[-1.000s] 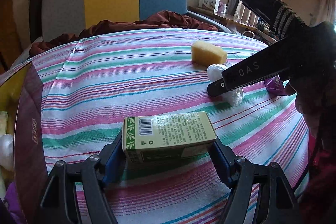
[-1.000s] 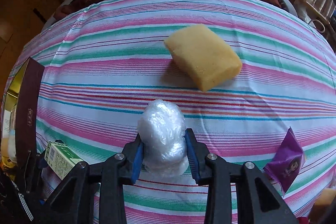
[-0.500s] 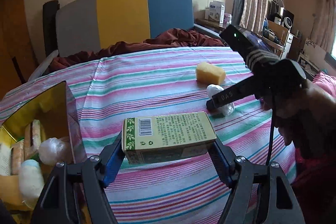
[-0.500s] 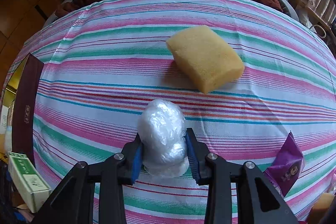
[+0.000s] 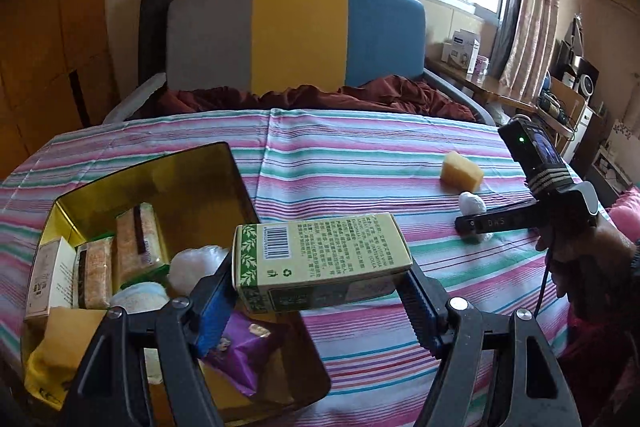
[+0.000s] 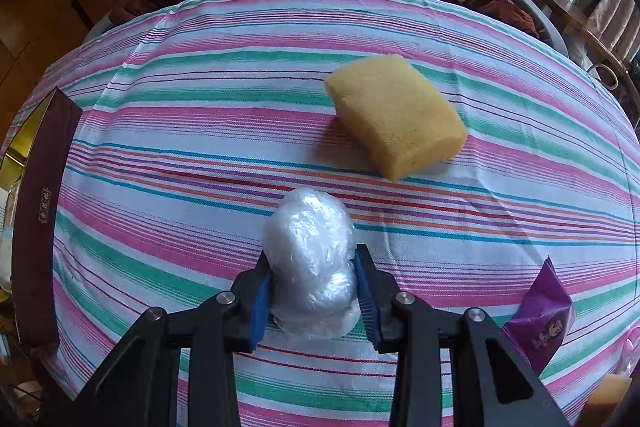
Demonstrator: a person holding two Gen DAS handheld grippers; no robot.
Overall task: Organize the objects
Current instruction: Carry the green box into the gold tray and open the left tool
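Observation:
My left gripper (image 5: 320, 291) is shut on a green-and-cream carton (image 5: 320, 259), held in the air at the right edge of the gold-lined box (image 5: 200, 167). The box holds several packets, white wrapped balls and a purple packet (image 5: 240, 355). My right gripper (image 6: 314, 297) is shut on a clear-plastic-wrapped white ball (image 6: 310, 255) that rests on the striped cloth (image 6: 200, 107). In the left wrist view the right gripper (image 5: 472, 225) and the ball (image 5: 471, 203) show at the right, held by a hand (image 5: 580, 259).
A yellow sponge (image 6: 396, 115) lies just beyond the ball. A purple packet (image 6: 540, 323) sits at the right near the cloth's edge. The box's maroon wall (image 6: 36, 227) is at the far left. A dark red blanket (image 5: 360, 95) and a tricolour headboard (image 5: 296, 35) lie behind.
My left gripper rose and swung left with the carton, bringing the open box into view below it. The right gripper stayed still, clamped on the wrapped ball.

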